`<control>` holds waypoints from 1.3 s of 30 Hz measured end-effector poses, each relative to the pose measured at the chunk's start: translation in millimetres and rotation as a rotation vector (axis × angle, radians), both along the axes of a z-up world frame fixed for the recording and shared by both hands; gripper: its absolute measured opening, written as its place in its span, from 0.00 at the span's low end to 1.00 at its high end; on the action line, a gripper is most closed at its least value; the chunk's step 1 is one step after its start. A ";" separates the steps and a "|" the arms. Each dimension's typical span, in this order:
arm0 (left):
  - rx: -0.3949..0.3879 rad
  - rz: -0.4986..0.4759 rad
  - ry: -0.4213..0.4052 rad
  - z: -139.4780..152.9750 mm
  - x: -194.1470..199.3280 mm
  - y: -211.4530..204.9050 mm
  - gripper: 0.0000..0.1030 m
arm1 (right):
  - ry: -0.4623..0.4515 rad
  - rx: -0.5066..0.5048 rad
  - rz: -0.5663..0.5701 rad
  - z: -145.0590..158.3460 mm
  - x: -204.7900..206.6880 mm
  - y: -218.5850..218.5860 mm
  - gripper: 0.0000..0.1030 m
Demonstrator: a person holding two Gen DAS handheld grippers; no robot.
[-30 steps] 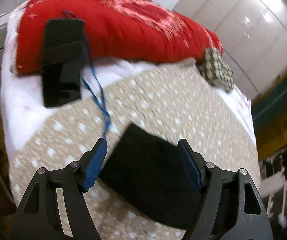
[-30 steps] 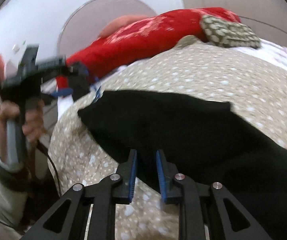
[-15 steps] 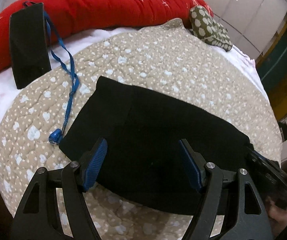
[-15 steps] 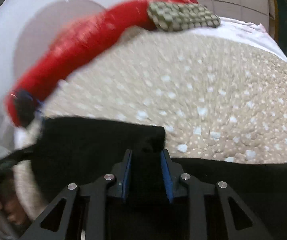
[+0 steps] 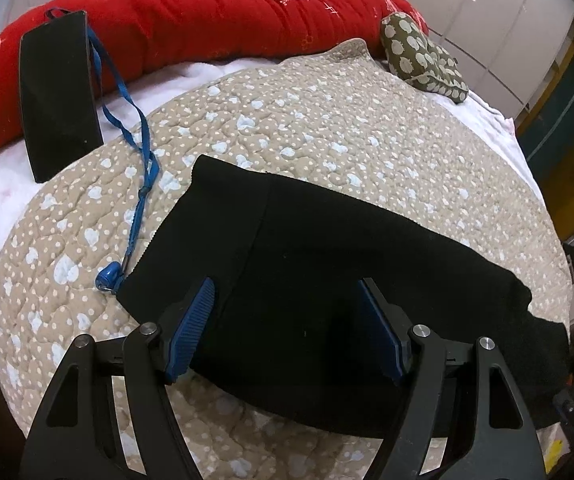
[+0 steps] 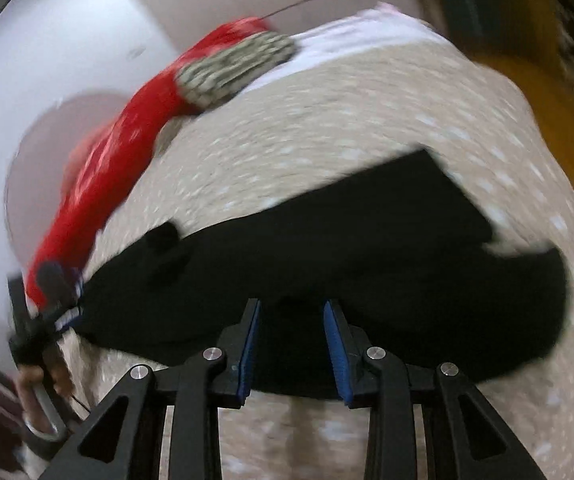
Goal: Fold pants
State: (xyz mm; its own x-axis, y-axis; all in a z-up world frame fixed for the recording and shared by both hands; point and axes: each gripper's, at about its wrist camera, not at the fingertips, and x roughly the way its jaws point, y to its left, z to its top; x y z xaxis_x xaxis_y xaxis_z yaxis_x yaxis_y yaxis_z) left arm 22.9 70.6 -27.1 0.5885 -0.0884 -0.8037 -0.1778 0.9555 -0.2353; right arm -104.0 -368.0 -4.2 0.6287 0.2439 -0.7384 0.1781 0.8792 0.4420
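The left gripper [image 5: 287, 320], black with ribbed blue pads [image 5: 191, 332], hangs with its jaws spread wide and nothing clamped between them. Directly beneath and ahead of it the black knit pants [image 5: 327, 280] lie flat on a beige quilted bedspread dotted with white spots and pale blue hearts [image 5: 307, 120]; one doubled end of the pants sits just ahead of the left finger, and the rest runs off to the gripper's right. Just left of that end a blue lanyard with a small blue clip [image 5: 127, 128] trails away to a flat black rectangular phone-like slab [image 5: 57, 100] leaning on a long red embroidered bolster [image 5: 207, 12] at the far edge of the bed. To the far right of the bolster rests a small olive cushion with pale dots [image 5: 423, 58]. White sheet [image 5: 3, 184] shows past the quilt's edge; beyond it stand glossy white cupboard panels [image 5: 487, 20].

The right gripper [image 6: 293, 336] view is smeared by motion. Its jaws are opening, pads clear of the cloth, with the pants [image 6: 367, 248] lying under and ahead of the fingers on the same bedspread [image 6: 347, 120]. Far to its left a hand [image 6: 35, 376] grips the other tool's handle. A pale wall [image 6: 47, 40] lies behind the bolster [image 6: 127, 128].
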 end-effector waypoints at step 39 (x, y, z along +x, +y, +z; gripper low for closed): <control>-0.061 -0.007 0.033 3.8 4.1 10.0 0.71 | -0.182 0.133 -0.163 39.4 7.3 -43.3 0.05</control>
